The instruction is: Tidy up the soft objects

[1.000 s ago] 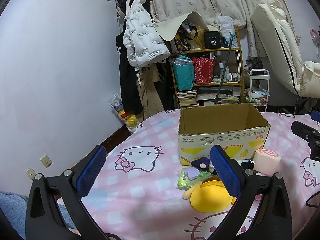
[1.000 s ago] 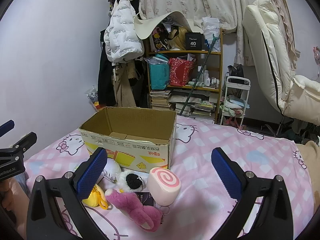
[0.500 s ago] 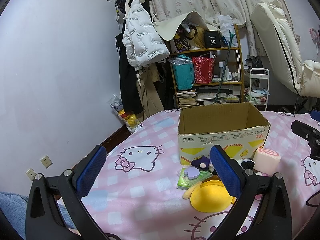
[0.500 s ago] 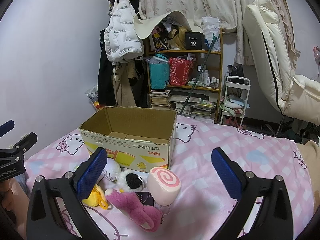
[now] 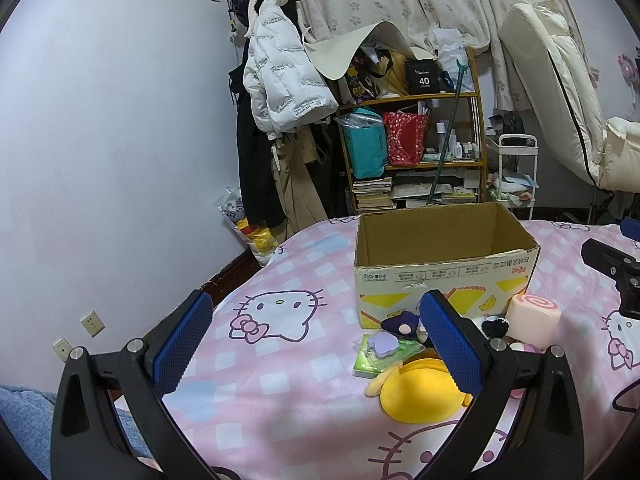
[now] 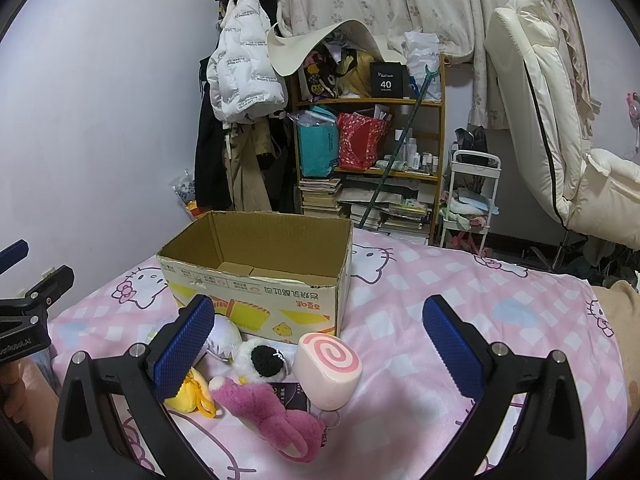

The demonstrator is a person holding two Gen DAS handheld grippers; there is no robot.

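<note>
An open cardboard box (image 5: 444, 276) (image 6: 256, 296) stands empty on the pink Hello Kitty bedspread (image 5: 280, 392). Soft toys lie in front of it: a pink swirl-roll squishy (image 6: 328, 368) (image 5: 534, 320), a magenta plush (image 6: 268, 412), a black-and-white plush (image 6: 262, 360), a yellow plush (image 5: 420, 392) (image 6: 190, 398), a green packet with a purple piece (image 5: 384, 354). My left gripper (image 5: 316, 340) is open and empty, hovering left of the pile. My right gripper (image 6: 320, 348) is open and empty, above the pile's near side.
A cluttered shelf (image 6: 368, 160) and hanging coats (image 6: 244, 92) stand beyond the bed. A white cart (image 6: 472, 200) and cream padded chair (image 6: 552, 132) are at the right. The bedspread (image 6: 460, 296) extends right of the box.
</note>
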